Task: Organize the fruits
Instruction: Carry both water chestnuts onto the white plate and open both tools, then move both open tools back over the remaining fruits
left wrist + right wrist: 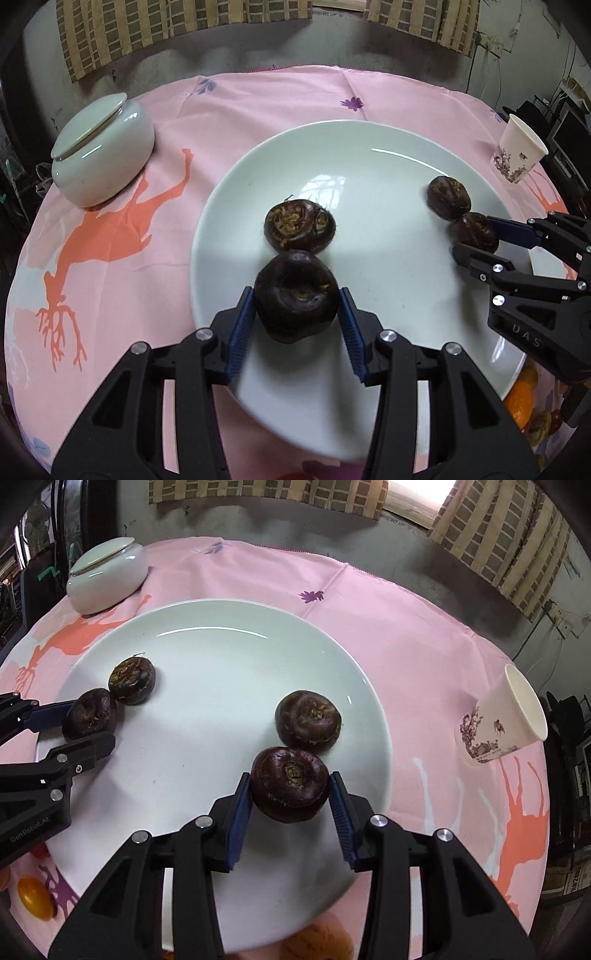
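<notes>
Left wrist view: the left gripper [297, 314] has its jaws clamped on a dark water chestnut [296, 299] over the white plate [388, 155]; the right gripper [290, 794] grips another chestnut [290, 782], perhaps touching its neighbour [308, 720]

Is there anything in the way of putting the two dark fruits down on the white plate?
Nothing visible blocks them. The left gripper holds one dark fruit and the right gripper holds another dark fruit, both already over the white plate. A third fruit and fourth fruit lie just beyond them.
</notes>
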### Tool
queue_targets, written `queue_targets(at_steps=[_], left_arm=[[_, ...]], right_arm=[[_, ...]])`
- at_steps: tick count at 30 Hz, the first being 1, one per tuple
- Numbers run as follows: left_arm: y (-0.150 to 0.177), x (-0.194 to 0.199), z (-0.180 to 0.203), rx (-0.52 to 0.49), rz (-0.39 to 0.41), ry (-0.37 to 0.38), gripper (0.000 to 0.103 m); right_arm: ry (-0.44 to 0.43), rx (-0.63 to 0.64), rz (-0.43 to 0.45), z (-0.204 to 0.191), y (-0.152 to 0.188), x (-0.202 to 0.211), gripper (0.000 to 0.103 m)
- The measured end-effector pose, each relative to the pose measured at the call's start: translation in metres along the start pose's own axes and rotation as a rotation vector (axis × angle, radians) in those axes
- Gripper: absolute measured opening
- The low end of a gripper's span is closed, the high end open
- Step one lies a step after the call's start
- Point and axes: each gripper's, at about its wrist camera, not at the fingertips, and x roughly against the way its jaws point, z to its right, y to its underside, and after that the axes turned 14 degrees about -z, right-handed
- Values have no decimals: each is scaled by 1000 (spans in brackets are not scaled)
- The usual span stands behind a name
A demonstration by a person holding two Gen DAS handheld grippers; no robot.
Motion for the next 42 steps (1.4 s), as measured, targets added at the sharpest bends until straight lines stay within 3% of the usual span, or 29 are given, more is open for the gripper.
queue_targets(at_steps=[4,5,7,8,15,18,21,29,32,36,38,39,40,42], left_arm=[[-7,-2,-3,23,8,3,48],[-6,1,-4,35,16,13,51],[-2,13,-7,51,57,18,69],[0,21,-8,56,79,18,72],[29,78,-6,52,186,53,76],[54,100,-1,48,232,48,82],[86,120,2,50,272,77,90],[174,139,19,24,280,134,97],[197,136,24,37,258,170,98],[216,127,40,3,255,159,98],[222,121,47,-16,266,154,98],[225,117,49,-19,280,153,98],[228,112,50,-18,292,144,98],[229,101,50,-23,286,95,98]], right_arm=[[5,-40,-6,2,-11,-5,43],[-14,-52,-9,3,-11,-5,44],[-30,-66,6,5,-10,0,45],[-30,-70,21,6,-8,4,45],[-159,-137,95,21,25,46,46],[-195,-147,130,26,53,68,46],[-196,-165,184,28,92,93,64],[-241,-174,274,22,203,126,64],[-257,-177,285,19,233,127,64],[-254,-179,331,22,266,129,64],[-249,-190,356,28,278,127,79],[-239,-208,380,32,284,126,92],[-229,-225,411,36,290,126,97],[-202,-246,415,42,292,123,97]])
